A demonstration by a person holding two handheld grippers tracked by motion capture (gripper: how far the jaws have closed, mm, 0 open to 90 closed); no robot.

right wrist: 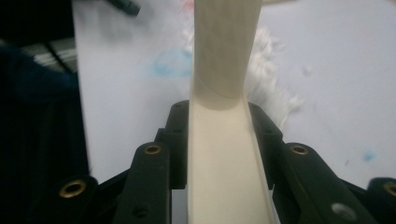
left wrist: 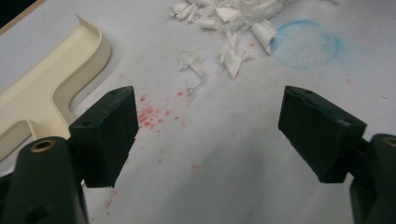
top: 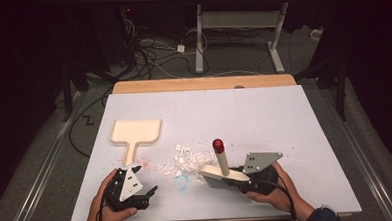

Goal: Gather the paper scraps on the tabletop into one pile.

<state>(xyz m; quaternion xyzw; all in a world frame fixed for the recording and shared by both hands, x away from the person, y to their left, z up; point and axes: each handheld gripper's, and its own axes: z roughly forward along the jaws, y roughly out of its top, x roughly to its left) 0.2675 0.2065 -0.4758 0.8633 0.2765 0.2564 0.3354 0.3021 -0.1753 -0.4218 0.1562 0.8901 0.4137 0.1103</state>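
Table: white sheet over a wooden top, whose far edge shows bare; red specks at near left, a blue chalky ring near the front middle.
Dustpan: cream, lying flat at left of the middle, pan end far, handle pointing near; just to the far side of the left gripper. In the left gripper view its rim and handle lie at the left edge.
Brush: cream head with pale bristles down on the sheet at near right of centre; its round handle rises tilted up and left, ending in a red cap. Bristles sit just right of the scraps.
Right gripper: near right, in the person's right hand, grey plate on top. Jaws closed tight on the flat cream back of the brush, one pad on each side, as seen in the right gripper view.
Left gripper: near left, in the left hand, low over the sheet. Jaws spread wide with nothing between them, bare sheet and red specks in the gap.
Paper scraps: white torn bits heaped at near centre, between dustpan handle and brush; a few strays lie to the left of the heap.
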